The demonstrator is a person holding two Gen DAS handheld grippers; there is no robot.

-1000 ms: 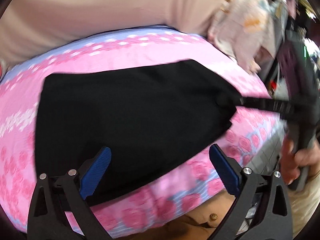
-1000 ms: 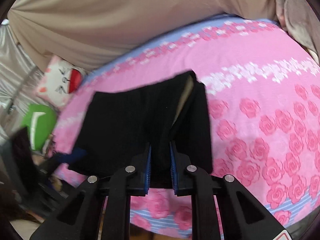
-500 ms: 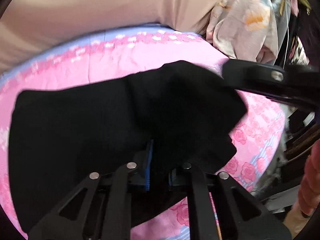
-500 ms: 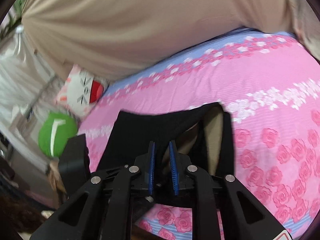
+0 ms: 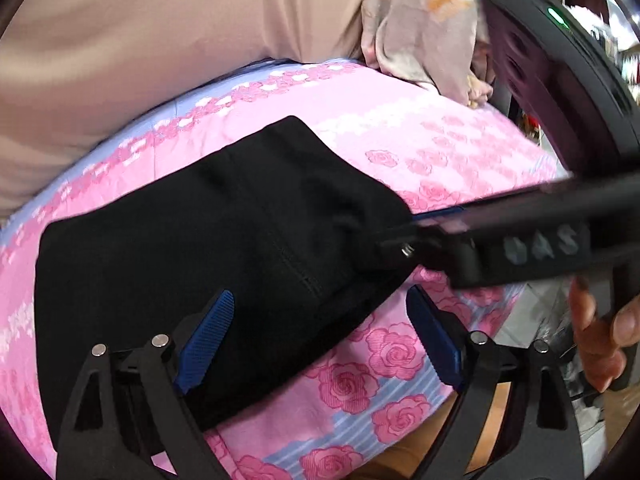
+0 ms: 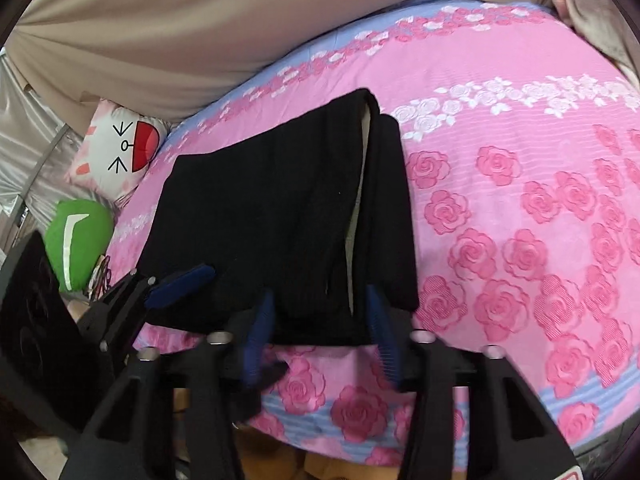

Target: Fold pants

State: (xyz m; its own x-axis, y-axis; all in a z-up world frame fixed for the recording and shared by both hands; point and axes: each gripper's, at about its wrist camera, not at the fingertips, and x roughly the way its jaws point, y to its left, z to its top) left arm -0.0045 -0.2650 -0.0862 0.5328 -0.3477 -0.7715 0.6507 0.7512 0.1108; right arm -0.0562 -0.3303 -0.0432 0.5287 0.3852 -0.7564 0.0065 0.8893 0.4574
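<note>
Pink cotton printed with roses covers the bed (image 6: 500,168), with a pale blue band and white blossoms running across its far side; a beige curtain (image 6: 208,20) hangs behind it. Beyond the left hand-held gripper (image 5: 320,344) a crumpled floral cloth (image 5: 424,28) sits at the bed's far corner. To the left of the right hand-held gripper (image 6: 320,332), off the bed's edge, lie a white cartoon-face cushion (image 6: 120,148) and a green plush (image 6: 80,236).

The folded black pants (image 6: 280,220) lie flat on the bed straight ahead of both hand-held grippers. In the right wrist view their long axis runs away from the camera toward the curtain, the near end at the bed's front edge, and a pale lining shows in a slit down the right-hand side. In the left wrist view the same pants (image 5: 180,260) stretch from lower left to upper right.

The left hand-held gripper's jaws are opening, spread wide over the near edge of the pants without pressing them. The right hand-held gripper's jaws are also opening; the near hem lies between its blue pads, and no squeeze on the cloth is visible. In the left wrist view it (image 5: 400,236) reaches in from the right, blurred, a person's hand (image 5: 600,336) on its handle. The lower part of the pants is hidden behind the black fingers.
</note>
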